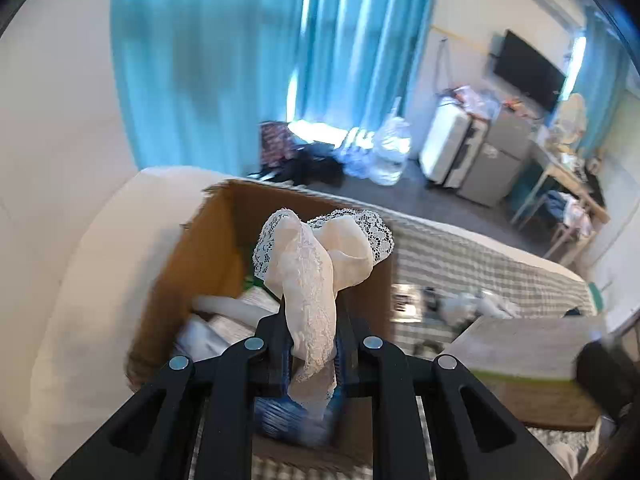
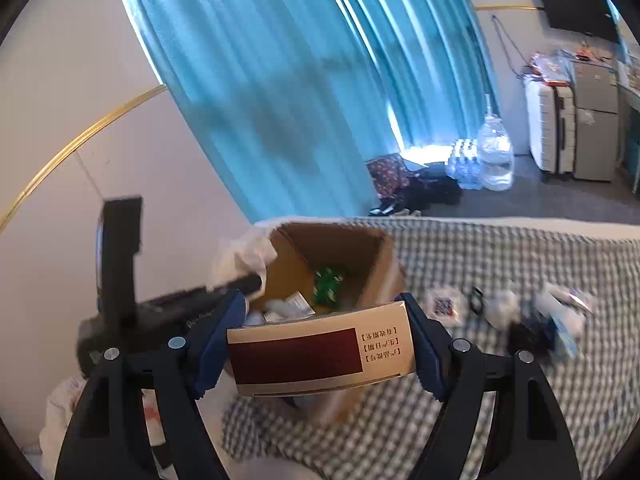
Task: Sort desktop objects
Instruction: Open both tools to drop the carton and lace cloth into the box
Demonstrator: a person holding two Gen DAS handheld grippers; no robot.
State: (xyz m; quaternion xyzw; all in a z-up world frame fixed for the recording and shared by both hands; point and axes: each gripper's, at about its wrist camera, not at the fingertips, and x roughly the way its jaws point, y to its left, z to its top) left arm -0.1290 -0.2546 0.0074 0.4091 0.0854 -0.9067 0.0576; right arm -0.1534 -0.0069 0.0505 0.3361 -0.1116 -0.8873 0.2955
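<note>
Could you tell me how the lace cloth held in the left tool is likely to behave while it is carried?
The lace cloth is probably floppy: it folds and droops around the left tool. It looks thin, so likely light. Its open lace could snag on the cardboard box.

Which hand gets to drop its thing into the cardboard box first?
Probably left. The left gripper holds the lace cloth right above the open box. The right gripper holds its carton at the box's near edge.
</note>
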